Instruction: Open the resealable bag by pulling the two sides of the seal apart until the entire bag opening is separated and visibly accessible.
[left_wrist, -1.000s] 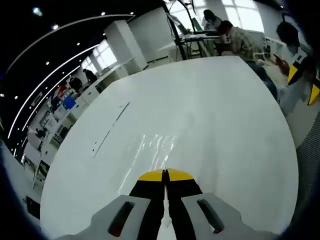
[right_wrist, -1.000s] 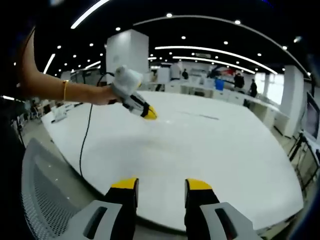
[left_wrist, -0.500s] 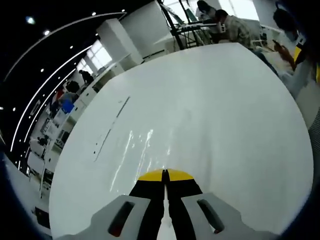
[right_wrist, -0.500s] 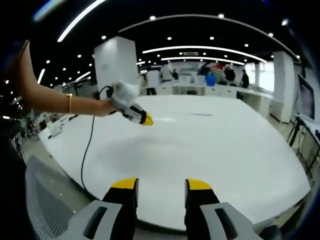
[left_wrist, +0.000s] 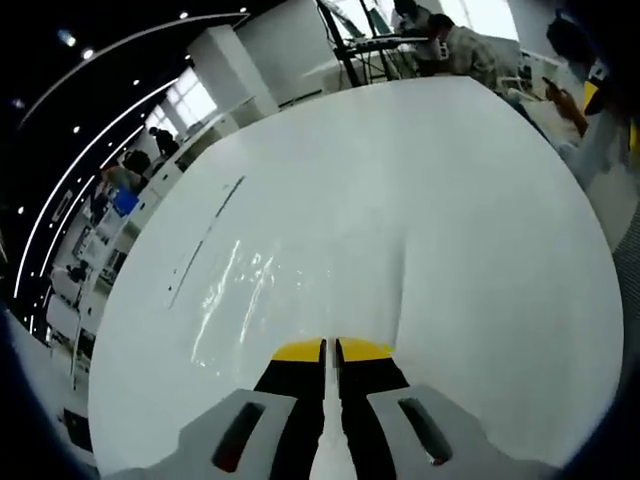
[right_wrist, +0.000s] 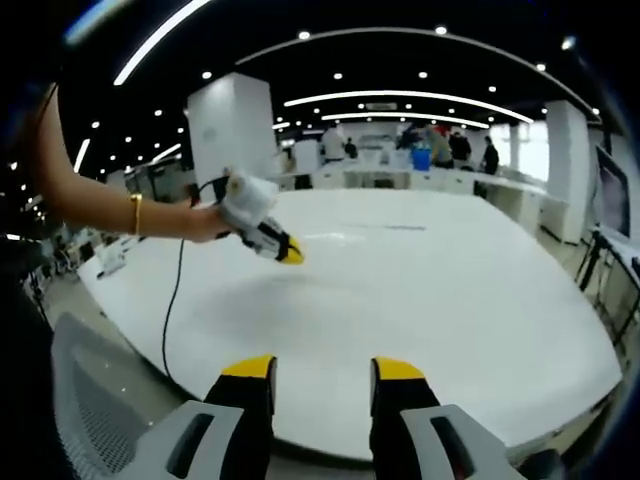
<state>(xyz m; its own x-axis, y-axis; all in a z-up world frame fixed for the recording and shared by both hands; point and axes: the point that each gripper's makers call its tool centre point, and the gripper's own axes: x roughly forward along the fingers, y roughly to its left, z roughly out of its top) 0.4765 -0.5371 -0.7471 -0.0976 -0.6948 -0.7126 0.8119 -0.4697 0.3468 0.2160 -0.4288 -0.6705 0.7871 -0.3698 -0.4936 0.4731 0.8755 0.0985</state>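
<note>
Clear, glossy resealable plastic bag (left_wrist: 245, 290) lying flat on a white surface.
It lies just ahead of the left tongs' (left_wrist: 330, 348) yellow tips, slightly left of them, and shows mostly as wrinkled streaks of glare. Its edges and seal are too faint to make out.

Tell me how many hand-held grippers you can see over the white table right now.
2: the left hand-held gripper, jaws together, above the table, and the right hand-held gripper, jaws apart, at its near edge.
</note>
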